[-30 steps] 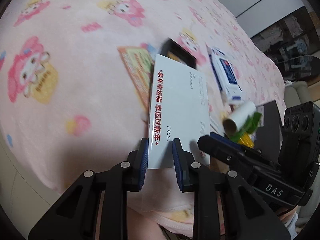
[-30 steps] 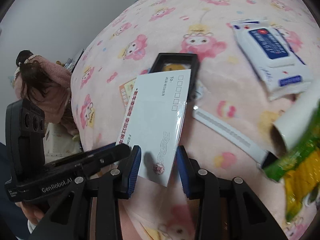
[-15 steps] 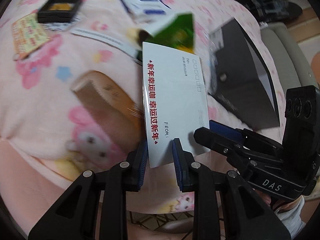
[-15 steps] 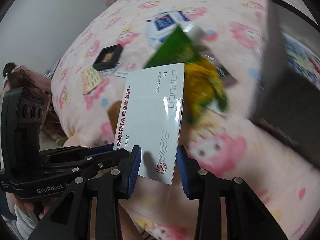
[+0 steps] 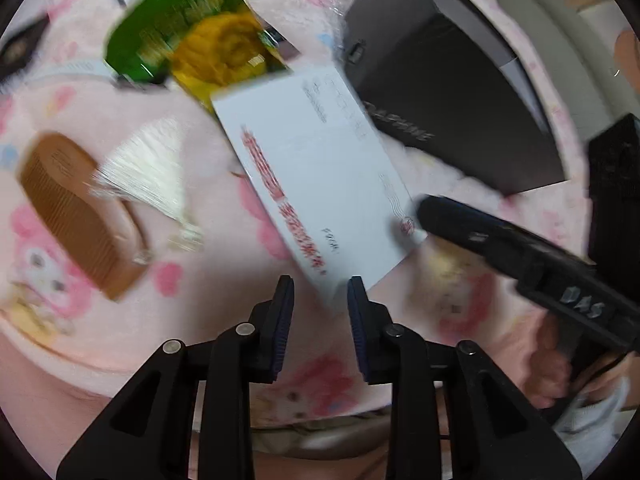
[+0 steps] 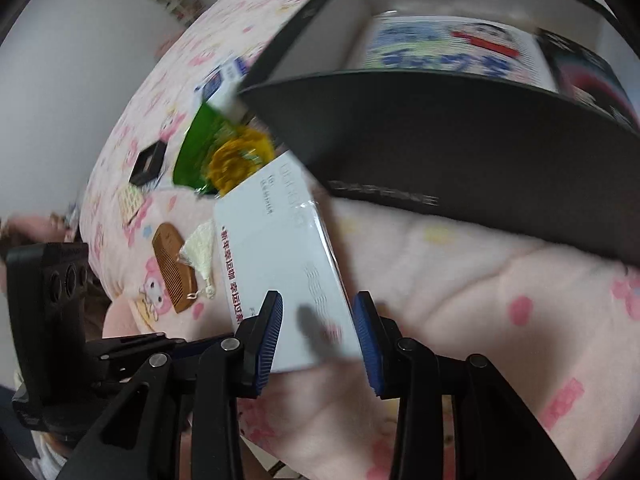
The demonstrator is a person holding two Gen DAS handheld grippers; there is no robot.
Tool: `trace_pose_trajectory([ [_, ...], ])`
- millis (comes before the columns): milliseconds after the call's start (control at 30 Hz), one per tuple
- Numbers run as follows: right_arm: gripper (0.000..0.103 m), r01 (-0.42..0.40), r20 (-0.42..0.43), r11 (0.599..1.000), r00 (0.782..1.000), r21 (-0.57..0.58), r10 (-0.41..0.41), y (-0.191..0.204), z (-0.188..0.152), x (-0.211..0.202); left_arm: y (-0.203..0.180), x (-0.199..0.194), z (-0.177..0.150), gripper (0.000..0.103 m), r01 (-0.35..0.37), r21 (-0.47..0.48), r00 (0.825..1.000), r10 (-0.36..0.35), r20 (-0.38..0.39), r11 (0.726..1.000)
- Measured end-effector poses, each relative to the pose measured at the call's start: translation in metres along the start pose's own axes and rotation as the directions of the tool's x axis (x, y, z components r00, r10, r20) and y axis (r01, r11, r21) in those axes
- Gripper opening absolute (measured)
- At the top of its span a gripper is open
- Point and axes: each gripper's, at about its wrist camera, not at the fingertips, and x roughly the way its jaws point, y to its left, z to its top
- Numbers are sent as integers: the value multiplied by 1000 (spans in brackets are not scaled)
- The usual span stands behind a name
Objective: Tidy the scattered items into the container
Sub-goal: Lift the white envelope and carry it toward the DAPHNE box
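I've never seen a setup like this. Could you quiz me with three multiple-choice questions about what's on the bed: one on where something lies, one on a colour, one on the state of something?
1. Where does the wooden comb lie?
A. on a wooden floor
B. on the pink blanket, beside the white tassel
C. standing in a cup

2. What colour is the big print along the long edge of the white envelope?
A. blue
B. green
C. red

3. In what state is the black box?
A. open on top, with a picture book inside
B. shut by a lid
C. open and empty

Answers:
1 B: the comb lies flat on the blanket, next to the tassel.
2 C: the characters down the envelope's side are red.
3 A: the right wrist view looks over the box's wall onto a cartoon cover.
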Motion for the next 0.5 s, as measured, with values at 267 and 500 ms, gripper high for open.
trace_pose_trajectory([
  [267, 34, 18, -44, 998, 999, 58, -16, -25, -32, -12, 25, -24, 42, 30, -45, -18, 989, 47, 140, 999],
  [500, 34, -89, -141, 983, 984, 162, 112, -42, -65, -2, 33, -15, 88, 36, -61, -16, 979, 63, 195, 998],
])
